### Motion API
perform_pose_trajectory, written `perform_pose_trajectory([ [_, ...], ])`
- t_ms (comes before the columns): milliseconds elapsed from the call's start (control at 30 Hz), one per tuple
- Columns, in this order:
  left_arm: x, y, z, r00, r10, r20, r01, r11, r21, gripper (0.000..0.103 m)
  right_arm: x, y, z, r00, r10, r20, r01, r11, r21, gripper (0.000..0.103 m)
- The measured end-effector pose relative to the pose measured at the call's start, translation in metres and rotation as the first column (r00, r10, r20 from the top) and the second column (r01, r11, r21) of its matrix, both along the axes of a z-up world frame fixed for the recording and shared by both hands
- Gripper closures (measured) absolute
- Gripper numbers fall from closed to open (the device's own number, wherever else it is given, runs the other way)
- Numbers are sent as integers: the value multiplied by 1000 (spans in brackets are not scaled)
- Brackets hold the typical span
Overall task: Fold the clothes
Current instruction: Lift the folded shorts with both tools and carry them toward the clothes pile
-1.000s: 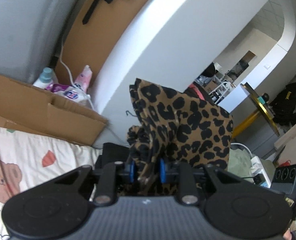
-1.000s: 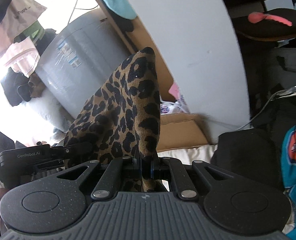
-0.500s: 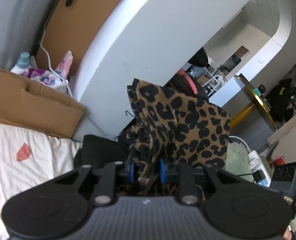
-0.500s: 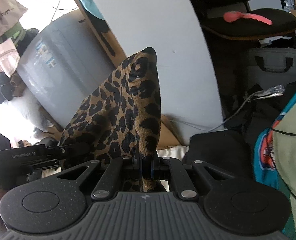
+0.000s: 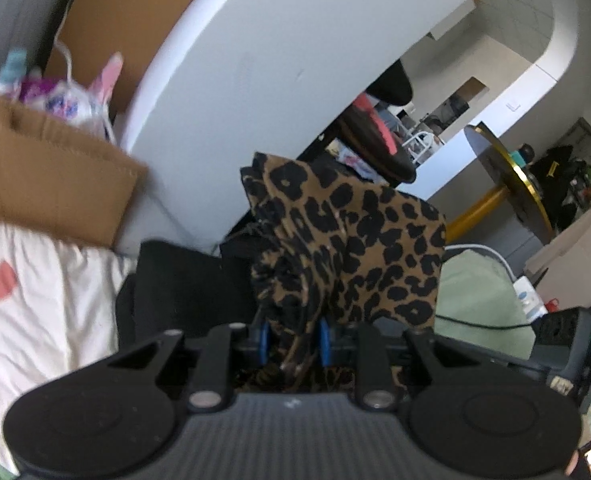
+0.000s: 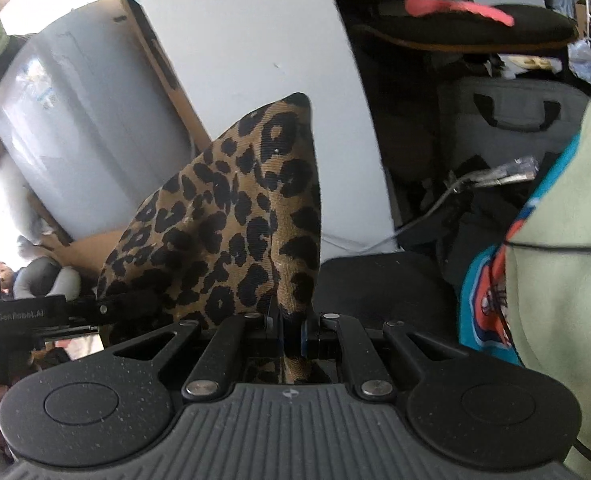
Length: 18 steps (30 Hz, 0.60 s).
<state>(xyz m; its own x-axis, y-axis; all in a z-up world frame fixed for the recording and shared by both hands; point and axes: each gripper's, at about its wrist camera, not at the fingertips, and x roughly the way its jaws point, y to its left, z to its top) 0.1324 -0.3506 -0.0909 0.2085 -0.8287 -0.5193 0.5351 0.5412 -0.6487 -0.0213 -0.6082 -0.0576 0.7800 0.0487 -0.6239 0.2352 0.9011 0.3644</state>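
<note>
Shift since a second ago: both views swung to the right, cardboard box [image 5: 51, 184] slid toward the left edge of the left view, pale green garment [image 6: 567, 264] now filling the right edge of the right view; grip on the cloth unchanged.

Cloth: leopard-print garment [image 5: 359, 248] held up off the bed, pinched at two places, standing in a peak in the right view [image 6: 255, 216] and bunched in gathers in the left view.

Left gripper [image 5: 293, 340]: clamped on a thick, crumpled wad of the print, blue pads pressed in from either side.

Right gripper [image 6: 291, 338]: clamped on a thinner, flatter edge, jaws nearly together.

Spacing: grippers close side by side (left one visible at the left edge of the right view), so little cloth stretched between them.

Below: white bedsheet with a cartoon print [image 5: 35, 312], a dark bundle [image 5: 183, 284] just ahead of the left gripper.

Step in hand, as judged: garment in mid-air carry, either being shaken out for a fold or brought together after one; not settled by these views.

Next move calls for: steady grip at both points, and a flat, free patch of bed to lay it down, away from the dark bundle.
</note>
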Motion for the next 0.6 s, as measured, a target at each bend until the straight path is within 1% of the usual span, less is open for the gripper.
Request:
perform_pose_trajectory([
  [133, 3, -6, -35, 998, -4, -69, 3, 1000, -7, 79, 8, -10, -28, 999, -16, -36, 16, 1000, 0, 97],
  [333, 17, -20, -85, 991, -8, -131, 6, 1000, -13, 79, 23, -24, -71, 995, -35, -88, 34, 999, -17, 97],
  [600, 51, -34, -130, 990, -26, -137, 26, 1000, -4, 79, 58, -33, -114, 993, -47, -104, 43, 998, -43, 97],
])
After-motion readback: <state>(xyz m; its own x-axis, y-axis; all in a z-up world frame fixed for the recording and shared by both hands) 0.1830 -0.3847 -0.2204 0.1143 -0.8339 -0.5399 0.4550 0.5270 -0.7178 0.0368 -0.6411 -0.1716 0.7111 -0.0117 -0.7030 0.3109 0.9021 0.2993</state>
